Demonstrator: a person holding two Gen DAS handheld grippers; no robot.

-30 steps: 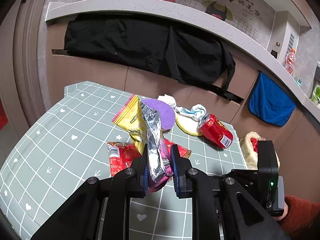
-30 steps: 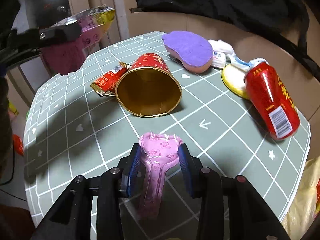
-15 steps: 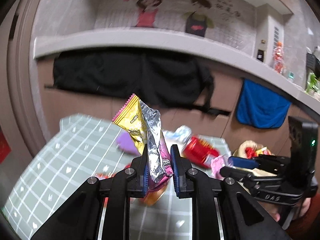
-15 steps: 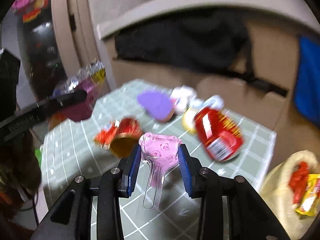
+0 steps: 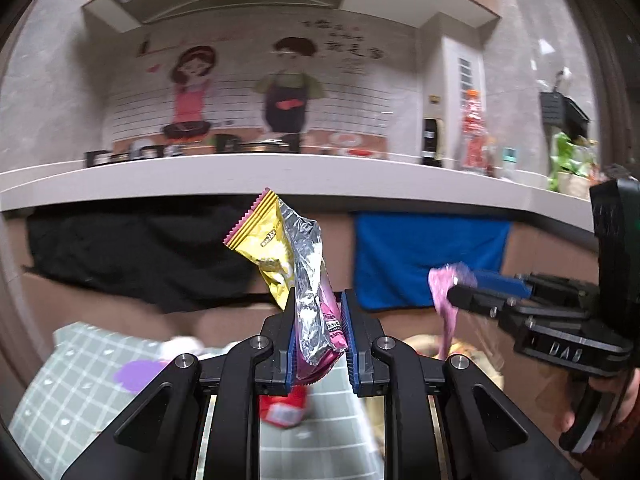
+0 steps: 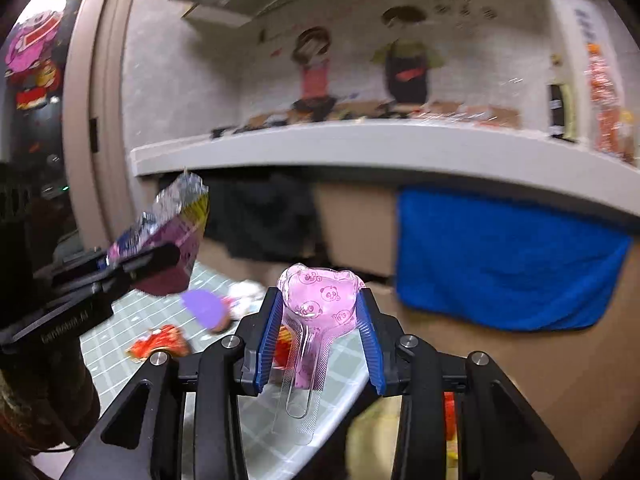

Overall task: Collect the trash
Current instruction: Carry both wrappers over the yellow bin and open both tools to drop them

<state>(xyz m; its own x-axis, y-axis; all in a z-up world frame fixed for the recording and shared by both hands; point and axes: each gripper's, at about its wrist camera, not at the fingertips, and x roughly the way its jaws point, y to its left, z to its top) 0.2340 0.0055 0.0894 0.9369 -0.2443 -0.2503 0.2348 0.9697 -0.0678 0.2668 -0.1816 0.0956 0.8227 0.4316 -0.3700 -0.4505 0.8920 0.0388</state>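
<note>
Snack wrapper (image 5: 304, 276) sits clamped in the left gripper (image 5: 318, 340), and the right gripper (image 6: 318, 336) is closed on a pink heart-shaped lollipop wrapper (image 6: 320, 300); both are held above the table (image 5: 72, 384). Keep both grips firm, and only open each claw once it is directly over the trash bag (image 6: 368, 432) at the table's edge, because such light film would probably drift.

snack wrapper (image 5: 280, 252): yellow, silver, magenta | lollipop wrapper (image 6: 320, 300): pink, panda print | towel (image 6: 508, 260): blue

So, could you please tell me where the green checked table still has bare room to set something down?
Bare cloth lies left of the purple oval sponge and ahead of the red can. It is crowded by the sponge and red wrapper.
</note>
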